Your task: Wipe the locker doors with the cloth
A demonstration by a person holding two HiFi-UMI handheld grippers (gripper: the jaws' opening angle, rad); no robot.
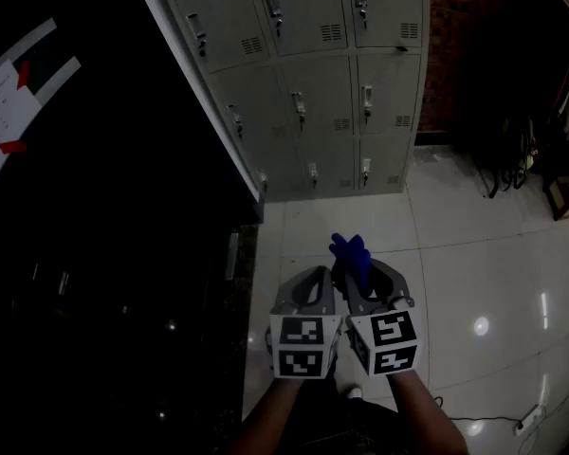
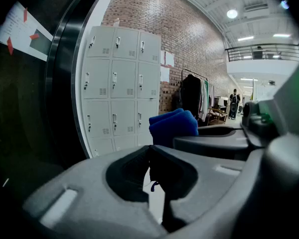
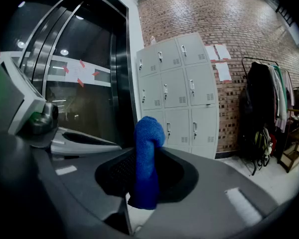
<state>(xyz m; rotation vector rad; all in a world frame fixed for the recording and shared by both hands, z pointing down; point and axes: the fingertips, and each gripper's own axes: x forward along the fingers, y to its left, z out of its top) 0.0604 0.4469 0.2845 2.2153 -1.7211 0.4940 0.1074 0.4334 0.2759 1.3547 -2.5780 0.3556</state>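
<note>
Head view: right gripper (image 1: 367, 281) clamps the blue cloth (image 1: 349, 252); left gripper (image 1: 313, 275) closed, empty; lockers (image 1: 303, 74) stand well ahead.

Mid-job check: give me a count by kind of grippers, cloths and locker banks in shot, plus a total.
Grippers: 2 (left gripper, jaws together; right gripper, clamped on the cloth)
Blue cloth: 1
Locker bank: 1
Total: 4
</note>
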